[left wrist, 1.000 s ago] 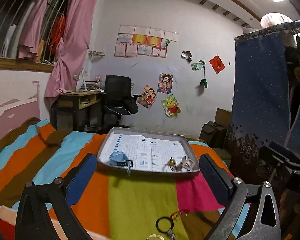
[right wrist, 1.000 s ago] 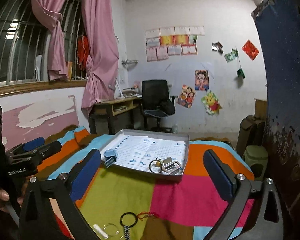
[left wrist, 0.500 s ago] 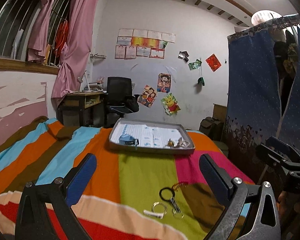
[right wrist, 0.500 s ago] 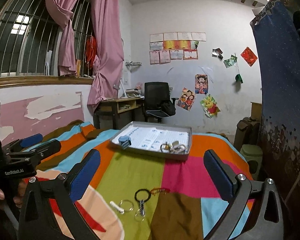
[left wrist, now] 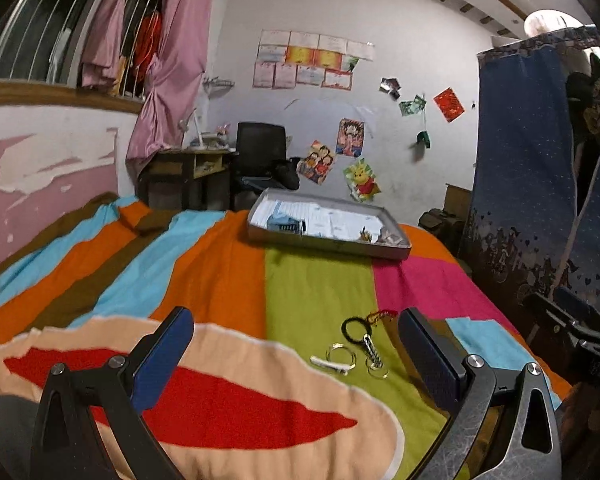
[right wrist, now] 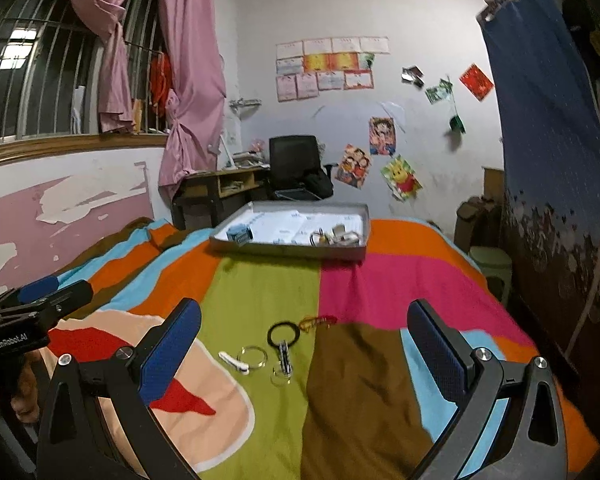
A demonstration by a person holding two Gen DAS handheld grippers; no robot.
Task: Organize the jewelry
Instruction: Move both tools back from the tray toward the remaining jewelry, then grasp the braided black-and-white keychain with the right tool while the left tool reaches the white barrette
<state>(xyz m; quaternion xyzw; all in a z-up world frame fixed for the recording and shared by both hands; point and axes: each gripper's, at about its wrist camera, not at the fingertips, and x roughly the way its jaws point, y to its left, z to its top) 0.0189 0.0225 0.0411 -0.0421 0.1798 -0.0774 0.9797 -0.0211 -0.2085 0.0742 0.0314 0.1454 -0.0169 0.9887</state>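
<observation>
Here, in the left wrist view, the left gripper (left wrist: 296,352) is spread wide and empty; the loose rings (left wrist: 342,356) lie lower centre, the tray (left wrist: 328,240) above. In the right wrist view, the right gripper (right wrist: 304,340) is likewise spread, framing the key ring (right wrist: 283,334), probably lining up a pick.

Bedspread (right wrist: 260,280) in orange, cyan, brown, lime, magenta blocks with peach-and-red patch, grey tray (right wrist: 288,250), black ring (right wrist: 283,333) on red cord (right wrist: 318,322), white clip (right wrist: 233,362), pink curtains (right wrist: 188,60), navy dotted curtain (right wrist: 548,120), tool pads (right wrist: 172,354) blue.
</observation>
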